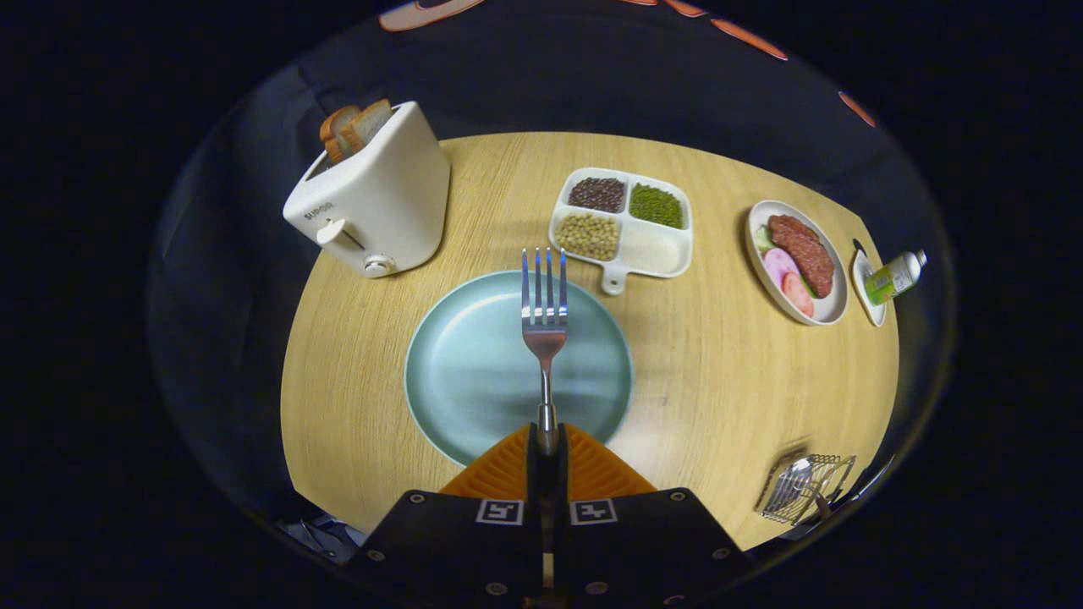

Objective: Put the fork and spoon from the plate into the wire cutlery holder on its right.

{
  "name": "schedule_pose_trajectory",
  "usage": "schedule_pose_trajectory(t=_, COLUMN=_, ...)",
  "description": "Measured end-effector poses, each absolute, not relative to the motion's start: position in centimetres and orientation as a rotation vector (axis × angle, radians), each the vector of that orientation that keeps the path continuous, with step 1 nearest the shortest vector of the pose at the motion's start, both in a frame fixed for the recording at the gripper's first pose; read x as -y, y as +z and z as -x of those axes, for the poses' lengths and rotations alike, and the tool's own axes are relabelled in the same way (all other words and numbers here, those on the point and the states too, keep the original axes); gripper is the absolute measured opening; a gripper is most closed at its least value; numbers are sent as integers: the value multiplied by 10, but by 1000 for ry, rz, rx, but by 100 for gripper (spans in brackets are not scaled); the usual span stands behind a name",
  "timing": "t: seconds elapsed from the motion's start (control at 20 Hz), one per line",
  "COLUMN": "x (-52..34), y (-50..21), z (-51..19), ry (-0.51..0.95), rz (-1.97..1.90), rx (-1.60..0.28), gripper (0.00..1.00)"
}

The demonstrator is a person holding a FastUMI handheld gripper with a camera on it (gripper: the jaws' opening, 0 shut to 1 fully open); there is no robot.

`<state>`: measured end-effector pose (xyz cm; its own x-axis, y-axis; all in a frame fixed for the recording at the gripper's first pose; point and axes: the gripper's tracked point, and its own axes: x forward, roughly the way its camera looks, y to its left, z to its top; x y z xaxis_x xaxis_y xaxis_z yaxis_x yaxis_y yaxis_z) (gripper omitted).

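Note:
A metal fork (pixel 544 326) sticks straight out ahead of me, its handle clamped between both fingers of my gripper (pixel 547 441), which is shut on it. The tines hang over the far part of a pale blue plate (pixel 461 372) lying on the round wooden table. Nothing else lies on the plate's visible surface. The wire cutlery holder (pixel 804 489) stands to the right of the fingers near the table's front edge, with a shiny utensil lying in it.
A white toaster (pixel 372 199) with bread slices stands beyond the plate to the left. A divided white dish of beans (pixel 622 222) sits just past the plate. Farther right are an oval plate of meat slices (pixel 797 262) and a small bottle (pixel 895 277).

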<state>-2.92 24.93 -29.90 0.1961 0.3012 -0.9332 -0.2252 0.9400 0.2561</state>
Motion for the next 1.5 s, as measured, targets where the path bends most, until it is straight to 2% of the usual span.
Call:
schedule_pose_trajectory(t=0.25, x=-169, y=-278, z=40, ry=286, rz=-110, rx=-1279, gripper=6)
schedule_pose_trajectory(t=0.8, x=2, y=-279, z=107, ry=83, rz=-165, rx=-1336, gripper=5)
schedule_pose_trajectory(t=1.5, x=50, y=-320, z=173, ry=133, rz=-68, rx=-1511, gripper=5)
